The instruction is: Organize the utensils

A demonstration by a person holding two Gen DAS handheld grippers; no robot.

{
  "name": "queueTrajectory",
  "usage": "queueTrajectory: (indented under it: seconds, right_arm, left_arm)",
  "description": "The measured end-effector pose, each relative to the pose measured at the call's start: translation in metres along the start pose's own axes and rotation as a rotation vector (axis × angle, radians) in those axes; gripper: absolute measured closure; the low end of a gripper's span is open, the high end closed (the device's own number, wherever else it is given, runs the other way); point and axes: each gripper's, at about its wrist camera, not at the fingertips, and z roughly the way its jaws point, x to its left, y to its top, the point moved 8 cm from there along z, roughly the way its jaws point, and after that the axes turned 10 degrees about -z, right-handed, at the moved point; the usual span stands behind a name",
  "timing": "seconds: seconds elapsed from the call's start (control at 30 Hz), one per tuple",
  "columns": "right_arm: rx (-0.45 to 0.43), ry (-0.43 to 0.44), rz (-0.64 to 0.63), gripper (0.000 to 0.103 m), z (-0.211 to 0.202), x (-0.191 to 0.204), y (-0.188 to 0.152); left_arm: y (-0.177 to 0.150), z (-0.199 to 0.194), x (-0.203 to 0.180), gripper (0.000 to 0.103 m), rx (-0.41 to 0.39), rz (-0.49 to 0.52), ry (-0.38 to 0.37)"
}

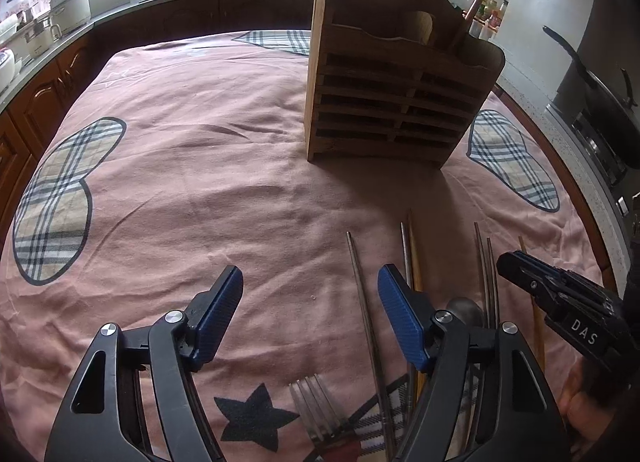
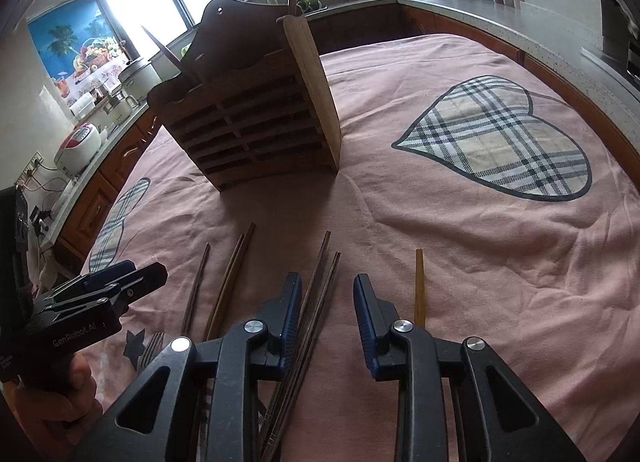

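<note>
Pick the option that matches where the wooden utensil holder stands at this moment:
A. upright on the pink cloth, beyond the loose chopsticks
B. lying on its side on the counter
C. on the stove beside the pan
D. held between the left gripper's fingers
A: the wooden utensil holder stands upright on the pink cloth, past the loose chopsticks, with neither gripper touching it.
</note>
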Motion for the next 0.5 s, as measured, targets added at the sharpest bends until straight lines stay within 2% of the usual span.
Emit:
queueTrajectory:
  seconds: [0.1,0.27,0.5]
  right_arm:
    - [0.027,0.001,0.000,0.082,0.012,0.000,-0.001]
    - [0.049,0.000,-0.004,0.090,0.021,-0.003,-0.002]
    - [0.071,0.009,-0.014,0.092,0.028,-0.003,0.004]
  left_arm:
    - [0.001,0.012,-0.006,0.036,0.025,0.017,0.006]
    - [0.000,0.030,-0.011,0.060,0.075,0.040,0.010]
    - [0.001,0.037,-0.023,0.061,0.063,0.097,0.032]
